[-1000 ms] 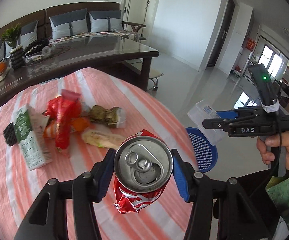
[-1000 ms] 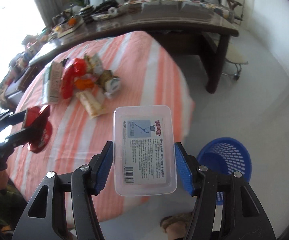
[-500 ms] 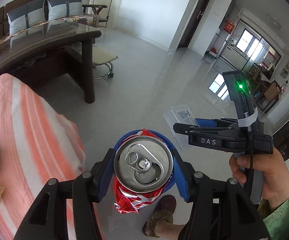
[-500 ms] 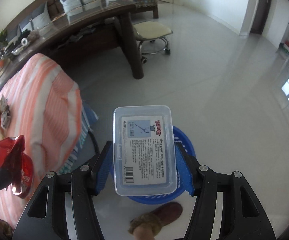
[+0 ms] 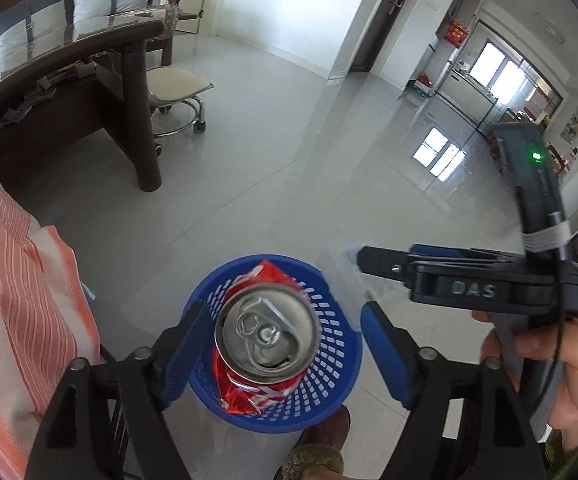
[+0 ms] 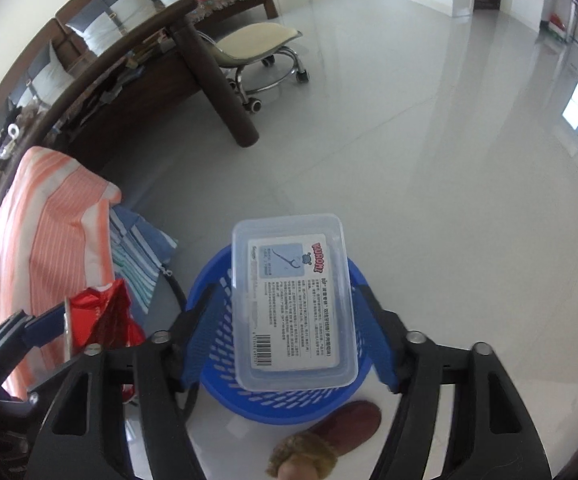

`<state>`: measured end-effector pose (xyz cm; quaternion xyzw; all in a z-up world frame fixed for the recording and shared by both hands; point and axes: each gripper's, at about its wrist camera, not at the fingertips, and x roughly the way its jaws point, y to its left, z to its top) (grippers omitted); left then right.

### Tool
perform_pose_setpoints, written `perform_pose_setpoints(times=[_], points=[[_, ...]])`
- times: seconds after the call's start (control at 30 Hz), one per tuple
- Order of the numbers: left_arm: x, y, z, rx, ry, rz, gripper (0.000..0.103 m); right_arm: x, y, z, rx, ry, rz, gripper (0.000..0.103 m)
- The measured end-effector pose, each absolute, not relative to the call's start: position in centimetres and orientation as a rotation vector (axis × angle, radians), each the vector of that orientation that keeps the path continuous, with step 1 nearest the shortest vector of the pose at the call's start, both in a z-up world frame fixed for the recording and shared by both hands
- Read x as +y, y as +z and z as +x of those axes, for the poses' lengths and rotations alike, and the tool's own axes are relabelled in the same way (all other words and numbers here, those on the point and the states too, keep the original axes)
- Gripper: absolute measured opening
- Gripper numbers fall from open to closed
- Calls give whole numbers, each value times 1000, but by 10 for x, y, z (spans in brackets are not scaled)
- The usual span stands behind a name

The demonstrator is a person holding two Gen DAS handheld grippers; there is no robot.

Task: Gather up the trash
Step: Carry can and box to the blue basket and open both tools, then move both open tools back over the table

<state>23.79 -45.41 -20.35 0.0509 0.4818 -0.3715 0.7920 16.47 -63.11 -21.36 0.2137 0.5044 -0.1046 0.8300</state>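
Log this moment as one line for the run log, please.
left gripper: just opened, crushed red soda can released | right gripper: just opened, clear plastic lidded box released | both above blue perforated basket

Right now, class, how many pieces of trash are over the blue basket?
2: a crushed can between the left claw's open fingers, a clear box between the right claw's. Basket contents hidden.

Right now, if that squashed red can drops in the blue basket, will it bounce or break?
The crushed red soda can is probably light: opened, already dented. It shouldn't break, maybe dent more. Its round top suggests it might roll, but the blue basket walls should stop it.
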Motion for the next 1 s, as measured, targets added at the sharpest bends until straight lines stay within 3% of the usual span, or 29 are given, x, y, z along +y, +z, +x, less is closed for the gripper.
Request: perform_pose_setpoints(times=[0.03, 0.13, 0.3, 0.4, 0.47, 0.67, 0.83, 1.0], points=[[-453, -205, 240, 1041, -795, 100, 80, -634, -214, 166, 1064, -224, 468, 84], [-442, -197, 241, 1025, -789, 49, 80, -637, -208, 161, 1032, -206, 485, 84], [-408, -149, 212, 825, -760, 8, 80, -633, -180, 148, 907, -215, 456, 85], [-376, -126, 191, 758, -743, -27, 80, -618, -152, 140, 793, -233, 413, 91], [-354, -120, 182, 774, -741, -48, 80, -602, -131, 133, 706, -247, 359, 98], [-281, -127, 154, 915, -705, -21, 87, -528, -89, 126, 526, -231, 177, 99], [-209, -136, 138, 908, -582, -39, 87, -443, -87, 130, 503, -104, 59, 100], [-127, -143, 131, 875, -350, -22, 87, -354, -112, 137, 594, 64, -24, 100]])
